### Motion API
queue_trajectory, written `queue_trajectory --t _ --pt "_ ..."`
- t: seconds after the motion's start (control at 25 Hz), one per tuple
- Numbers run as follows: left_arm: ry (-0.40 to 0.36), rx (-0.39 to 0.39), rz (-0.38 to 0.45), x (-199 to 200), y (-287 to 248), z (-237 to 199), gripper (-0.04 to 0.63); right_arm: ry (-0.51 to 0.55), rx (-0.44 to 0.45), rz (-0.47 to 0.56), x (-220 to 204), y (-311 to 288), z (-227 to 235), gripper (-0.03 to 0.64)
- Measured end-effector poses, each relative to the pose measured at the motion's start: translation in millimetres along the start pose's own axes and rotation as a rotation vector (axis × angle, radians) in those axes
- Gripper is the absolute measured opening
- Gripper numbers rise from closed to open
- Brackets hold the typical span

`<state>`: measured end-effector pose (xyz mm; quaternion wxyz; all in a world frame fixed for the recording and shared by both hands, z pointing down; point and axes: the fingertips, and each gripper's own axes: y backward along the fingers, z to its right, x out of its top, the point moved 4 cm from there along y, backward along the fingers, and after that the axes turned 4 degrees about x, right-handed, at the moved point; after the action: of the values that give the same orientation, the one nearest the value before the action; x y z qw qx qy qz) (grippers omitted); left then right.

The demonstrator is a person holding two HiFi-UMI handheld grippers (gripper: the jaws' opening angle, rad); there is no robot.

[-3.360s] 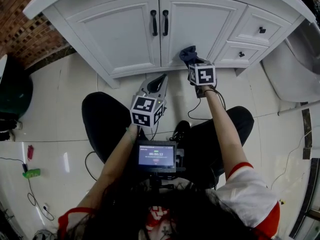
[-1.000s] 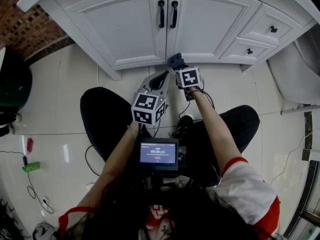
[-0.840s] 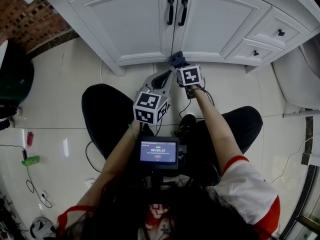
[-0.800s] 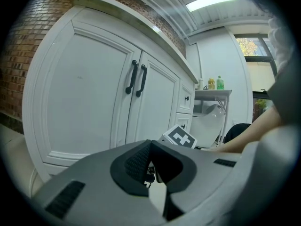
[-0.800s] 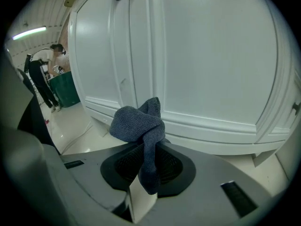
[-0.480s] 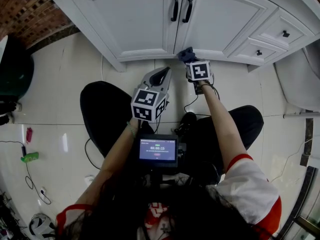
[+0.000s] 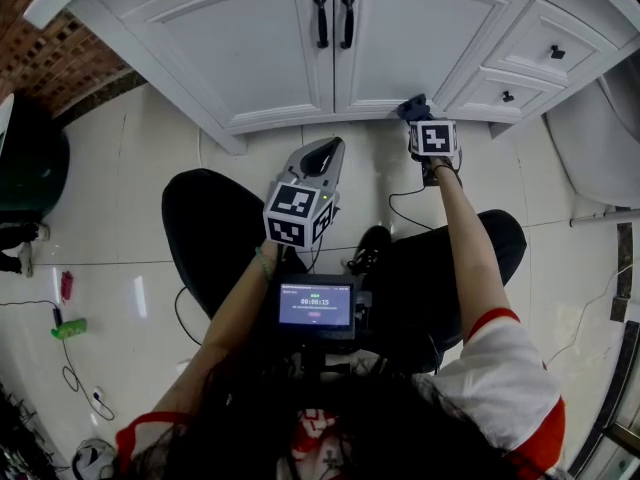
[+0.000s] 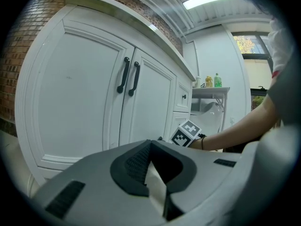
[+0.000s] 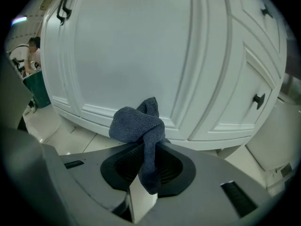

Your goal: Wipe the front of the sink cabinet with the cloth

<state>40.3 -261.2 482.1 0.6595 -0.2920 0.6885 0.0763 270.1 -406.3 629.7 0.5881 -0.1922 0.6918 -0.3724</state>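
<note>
Right tool [image 7: 414, 114] is kept clamped on the dark blue cloth [image 9: 137, 122], which is bunched above the jaws at the bottom rail of the cabinet [image 7: 250, 48]. Within the last second it has been carried rightward from the seam between the doors to the lower corner of the right door [image 7: 400, 38], beside the lower drawer [image 7: 505, 96]. That stretch of rail is judged wiped; the door panels likely remain. Left tool [image 7: 322, 154] is held closed and empty, back from the cabinet.
</note>
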Motion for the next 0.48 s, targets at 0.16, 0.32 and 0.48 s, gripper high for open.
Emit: queue_trajectory --t 0.16,0.32,0.48 --pt "-0.019 0.002 -0.012 -0.3 -4.4 5.2 0.032 -0.069 -0.056 0.013 -6.2 5.9 41.2 0.086" --pt "-0.023 0.013 -0.02 -1.1 -4.2 8.9 0.032 -0.198 -0.08 0.009 -16.9 10.1 62.6 0.086" --pt "-0.035 0.023 -0.017 3.8 -1.6 8.1 0.032 -0.258 -0.074 0.035 -15.7 12.3 64.4 0.086"
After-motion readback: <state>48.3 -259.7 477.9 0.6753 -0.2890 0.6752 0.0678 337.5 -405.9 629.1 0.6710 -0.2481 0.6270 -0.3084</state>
